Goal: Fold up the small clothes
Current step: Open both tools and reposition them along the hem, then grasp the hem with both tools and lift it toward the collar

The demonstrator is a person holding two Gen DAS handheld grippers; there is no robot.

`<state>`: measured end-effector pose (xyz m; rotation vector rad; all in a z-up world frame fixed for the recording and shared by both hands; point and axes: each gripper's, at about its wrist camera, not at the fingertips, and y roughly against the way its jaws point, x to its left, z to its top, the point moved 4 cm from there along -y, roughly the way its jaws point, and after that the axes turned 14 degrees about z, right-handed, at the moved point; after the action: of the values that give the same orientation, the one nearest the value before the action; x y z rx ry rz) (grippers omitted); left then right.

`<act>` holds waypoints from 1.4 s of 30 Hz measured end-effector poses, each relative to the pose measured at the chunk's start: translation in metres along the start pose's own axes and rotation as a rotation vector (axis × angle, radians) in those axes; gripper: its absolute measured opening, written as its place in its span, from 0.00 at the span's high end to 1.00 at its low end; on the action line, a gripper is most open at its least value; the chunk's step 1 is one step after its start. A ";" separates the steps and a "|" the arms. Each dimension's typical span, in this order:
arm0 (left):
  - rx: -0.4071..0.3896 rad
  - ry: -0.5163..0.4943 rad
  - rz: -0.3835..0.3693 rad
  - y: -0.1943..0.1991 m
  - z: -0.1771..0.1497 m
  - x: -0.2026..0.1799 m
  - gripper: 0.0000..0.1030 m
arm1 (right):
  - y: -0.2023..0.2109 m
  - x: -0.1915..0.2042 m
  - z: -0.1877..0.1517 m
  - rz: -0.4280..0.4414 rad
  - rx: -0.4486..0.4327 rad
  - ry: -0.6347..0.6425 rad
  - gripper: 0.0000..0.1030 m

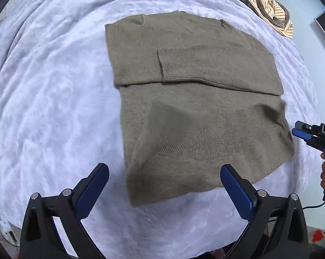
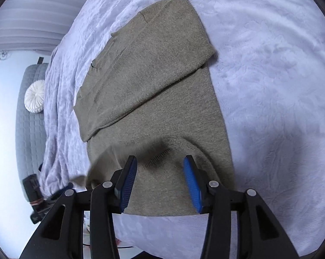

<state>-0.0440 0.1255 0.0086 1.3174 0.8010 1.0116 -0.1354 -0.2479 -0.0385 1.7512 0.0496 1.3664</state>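
Observation:
An olive-brown knit sweater [image 1: 197, 99] lies flat on the white fleece blanket [image 1: 54, 108], its sleeves folded in across the body, one ribbed cuff [image 1: 177, 64] on top. Its near hem edge is blurred and slightly lifted. My left gripper [image 1: 164, 168] is open and empty, just above the sweater's near corner. My right gripper [image 2: 160, 161] is open and empty, above the sweater's [image 2: 153, 82] near end where a fold bulges up. The right gripper also shows in the left wrist view [image 1: 300, 129] at the sweater's right edge.
A pile of other clothes, one striped [image 1: 270, 10], lies at the blanket's far right corner. A grey quilted bench with a round white cushion [image 2: 34, 96] stands beyond the bed's left side. The blanket [image 2: 270, 75] spreads wide to the right of the sweater.

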 end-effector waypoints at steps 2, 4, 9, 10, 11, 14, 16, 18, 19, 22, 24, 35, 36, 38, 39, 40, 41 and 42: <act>-0.022 0.002 0.031 0.001 0.003 0.003 0.00 | 0.000 0.004 -0.003 -0.041 0.003 0.041 0.52; -0.038 -0.019 0.057 0.000 0.007 0.006 0.00 | 0.000 0.009 -0.006 -0.096 0.016 0.107 0.52; -0.022 -0.069 0.032 -0.026 0.027 -0.004 0.00 | -0.013 0.028 -0.004 -0.205 0.046 0.262 0.52; -0.018 -0.082 0.016 -0.034 0.034 -0.009 0.00 | -0.017 0.031 0.000 -0.219 0.045 0.283 0.52; -0.014 -0.093 0.000 -0.041 0.039 -0.014 0.00 | -0.022 0.032 0.004 -0.225 0.047 0.298 0.52; 0.007 -0.125 0.006 -0.064 0.051 -0.024 0.00 | -0.038 0.030 0.016 -0.266 0.058 0.331 0.52; 0.019 -0.139 0.018 -0.078 0.053 -0.026 0.00 | -0.048 0.028 0.022 -0.279 0.068 0.354 0.52; 0.039 -0.137 0.011 -0.088 0.053 -0.024 0.00 | -0.058 0.023 0.024 -0.289 0.096 0.370 0.52; 0.047 -0.131 -0.001 -0.093 0.051 -0.022 0.00 | -0.062 0.020 0.024 -0.287 0.113 0.376 0.52; 0.055 -0.128 0.002 -0.097 0.049 -0.020 0.31 | -0.069 0.015 0.022 -0.278 0.138 0.399 0.50; 0.013 -0.136 0.023 -0.090 0.048 -0.020 0.77 | -0.068 0.017 0.021 -0.278 0.141 0.426 0.55; -0.217 -0.062 -0.020 0.016 0.064 -0.003 0.93 | -0.010 0.087 0.000 -0.362 -0.042 0.659 0.91; -0.241 -0.061 -0.019 0.025 0.070 -0.002 0.93 | -0.001 0.098 0.004 -0.369 -0.074 0.684 0.91; -0.304 -0.057 -0.017 0.048 0.086 0.000 0.93 | 0.016 0.114 0.014 -0.370 -0.131 0.718 0.91; -0.342 -0.057 -0.016 0.058 0.099 0.000 0.93 | 0.024 0.123 0.023 -0.369 -0.159 0.735 0.91; -0.369 -0.062 -0.012 0.063 0.109 0.002 0.93 | 0.025 0.131 0.029 -0.371 -0.177 0.749 0.91; -0.397 -0.070 -0.003 0.068 0.121 0.002 0.93 | 0.025 0.140 0.038 -0.376 -0.196 0.768 0.91; -0.427 -0.079 0.016 0.069 0.138 0.000 0.93 | 0.024 0.146 0.048 -0.385 -0.212 0.785 0.91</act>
<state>0.0727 0.0702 0.0926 0.9892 0.4800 1.0666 -0.0510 -0.2159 0.0880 0.8879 0.6139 1.6064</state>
